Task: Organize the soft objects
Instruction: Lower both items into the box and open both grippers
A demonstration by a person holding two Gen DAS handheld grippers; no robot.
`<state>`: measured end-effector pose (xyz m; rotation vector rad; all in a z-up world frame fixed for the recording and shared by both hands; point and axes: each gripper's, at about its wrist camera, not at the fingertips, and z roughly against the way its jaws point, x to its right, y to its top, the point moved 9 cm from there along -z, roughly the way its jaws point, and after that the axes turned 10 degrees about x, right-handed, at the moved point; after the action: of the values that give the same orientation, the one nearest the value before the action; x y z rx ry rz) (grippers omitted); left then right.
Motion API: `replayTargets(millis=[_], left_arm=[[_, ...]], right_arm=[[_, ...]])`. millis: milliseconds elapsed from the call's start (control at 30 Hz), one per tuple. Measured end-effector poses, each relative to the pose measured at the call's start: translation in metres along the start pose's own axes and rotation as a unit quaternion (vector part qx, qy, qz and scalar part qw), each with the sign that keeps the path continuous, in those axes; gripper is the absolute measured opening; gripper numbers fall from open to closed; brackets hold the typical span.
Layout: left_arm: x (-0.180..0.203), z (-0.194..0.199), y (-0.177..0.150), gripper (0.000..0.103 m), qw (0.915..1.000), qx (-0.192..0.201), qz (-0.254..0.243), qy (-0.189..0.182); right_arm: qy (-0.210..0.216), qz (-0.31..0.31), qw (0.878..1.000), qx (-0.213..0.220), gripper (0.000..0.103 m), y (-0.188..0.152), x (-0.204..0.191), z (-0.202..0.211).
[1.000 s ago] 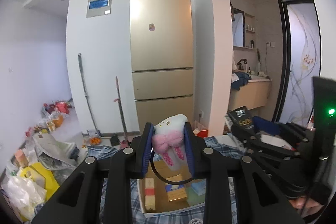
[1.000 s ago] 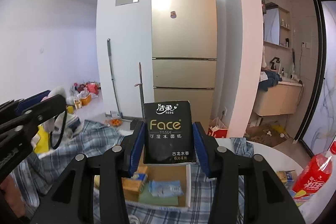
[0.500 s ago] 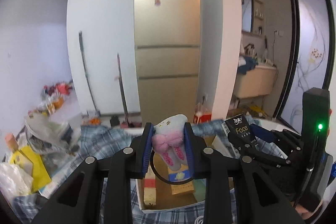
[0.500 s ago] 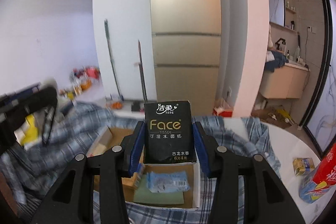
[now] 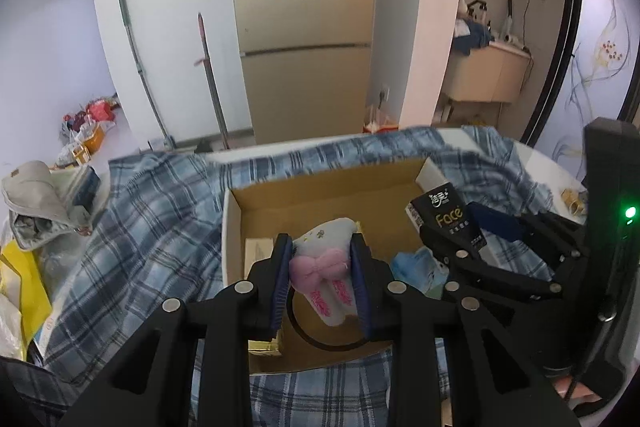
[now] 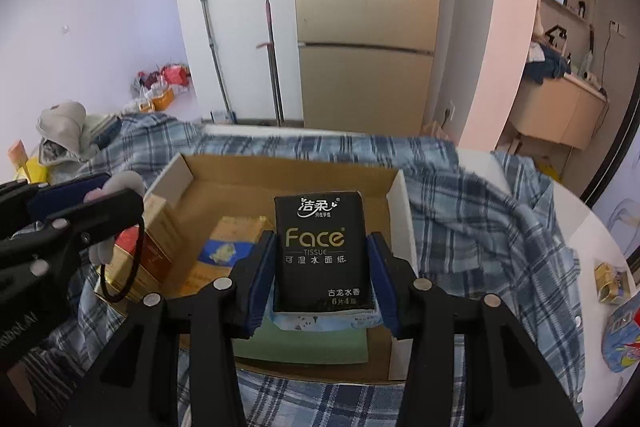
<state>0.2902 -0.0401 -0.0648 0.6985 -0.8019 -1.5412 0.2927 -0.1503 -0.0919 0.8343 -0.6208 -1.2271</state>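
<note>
My left gripper (image 5: 320,279) is shut on a grey plush toy (image 5: 326,267) with a pink bow and a black loop hanging below. It hangs over the left part of an open cardboard box (image 5: 332,191). My right gripper (image 6: 322,279) is shut on a black Face tissue pack (image 6: 319,251), held upright over the box (image 6: 396,195), above a blue tissue pack (image 6: 324,323). The right gripper also shows in the left wrist view (image 5: 460,239). The left gripper shows in the right wrist view (image 6: 80,211).
The box sits on a blue plaid cloth (image 6: 480,219) over a white table (image 6: 588,227). Inside lie gold and yellow boxes (image 6: 224,247) and a green sheet (image 6: 304,347). Snack packets (image 6: 612,283) lie at the right. A grey hat (image 5: 36,187) lies at the left.
Both grippers have tilted down and lowered toward the box, each still holding its object. The box now fills the middle of both views.
</note>
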Motion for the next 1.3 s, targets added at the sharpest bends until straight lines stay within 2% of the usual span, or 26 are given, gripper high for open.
replayTargets(millis=[267,533,633,733,800,833,1000,1300], left_arm=[[-0.005,-0.023,-0.021,0.030,0.9995,-0.032,0.002,0.004],[-0.007,-0.027,-0.024,0.031,0.9989,-0.045,0.013,0.006],[-0.008,-0.027,-0.023,0.035,0.9989,-0.044,0.010,0.011],[-0.009,-0.027,-0.023,0.038,0.9987,-0.048,0.014,0.012],[-0.009,-0.027,-0.023,0.056,0.9987,-0.047,0.013,0.013],[-0.009,-0.025,-0.021,0.067,0.9990,-0.041,0.014,0.014],[-0.011,-0.016,-0.013,0.068,0.9995,-0.024,0.008,0.021],[-0.017,-0.004,-0.003,0.068,0.9995,-0.007,0.016,0.025]], right_arm=[[0.005,-0.014,0.999,-0.034,0.045,-0.012,0.003,-0.011],[0.012,-0.013,0.999,-0.038,0.046,-0.014,0.001,-0.011],[0.012,-0.018,0.999,-0.039,0.048,-0.015,0.002,-0.011],[0.012,-0.024,0.999,-0.036,0.054,-0.014,0.004,-0.010],[0.008,-0.027,0.999,-0.032,0.063,-0.012,0.006,-0.009],[0.007,-0.029,0.999,-0.031,0.064,-0.011,0.007,-0.008],[0.000,-0.032,0.999,-0.021,0.069,-0.007,0.012,-0.004],[-0.008,-0.037,0.999,-0.008,0.072,0.000,0.018,0.001]])
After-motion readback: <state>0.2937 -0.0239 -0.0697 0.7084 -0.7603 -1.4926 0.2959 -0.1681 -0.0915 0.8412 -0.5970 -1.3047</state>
